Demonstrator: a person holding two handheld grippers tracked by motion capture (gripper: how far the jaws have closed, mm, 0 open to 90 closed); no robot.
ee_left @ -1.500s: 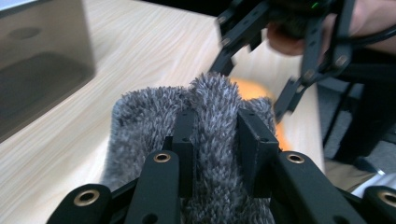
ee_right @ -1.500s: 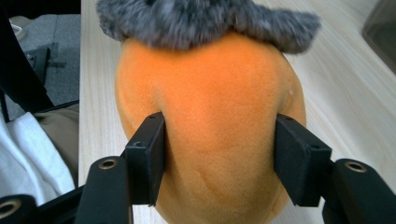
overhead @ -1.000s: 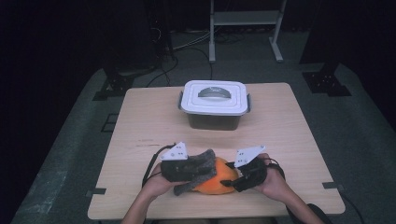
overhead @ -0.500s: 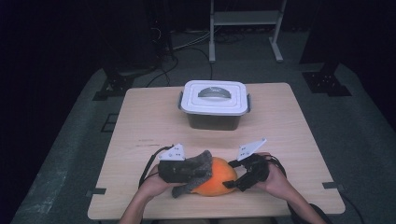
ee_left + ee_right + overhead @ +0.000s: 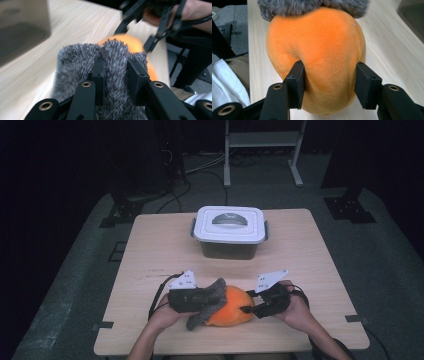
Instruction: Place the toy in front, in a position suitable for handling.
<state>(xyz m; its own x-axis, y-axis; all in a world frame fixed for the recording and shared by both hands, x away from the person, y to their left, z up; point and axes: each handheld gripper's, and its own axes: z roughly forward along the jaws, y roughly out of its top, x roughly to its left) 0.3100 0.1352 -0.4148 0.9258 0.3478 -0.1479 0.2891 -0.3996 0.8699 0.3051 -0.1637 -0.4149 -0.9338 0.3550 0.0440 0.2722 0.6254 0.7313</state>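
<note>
An orange plush toy (image 5: 234, 309) with a grey furry part (image 5: 206, 310) lies near the table's front edge. My left gripper (image 5: 212, 297) is shut on the grey fur (image 5: 75, 60), which bulges between its pads and hides much of the orange body (image 5: 132, 42). My right gripper (image 5: 248, 309) comes from the right. Its jaws have just been closing, and they now hold the orange body (image 5: 319, 37) between them, with both pads pressing into it. The grey fur (image 5: 312, 6) lies across the far end of the toy.
A lidded container with a white top and grey handle (image 5: 230, 225) stands at the table's middle back. The light wooden table (image 5: 150, 250) has bare surface left and right of it. The right gripper (image 5: 150, 30) is close ahead in the left gripper view.
The right gripper's jaws have closed in on the orange body. The left gripper and the toy have hardly moved.
</note>
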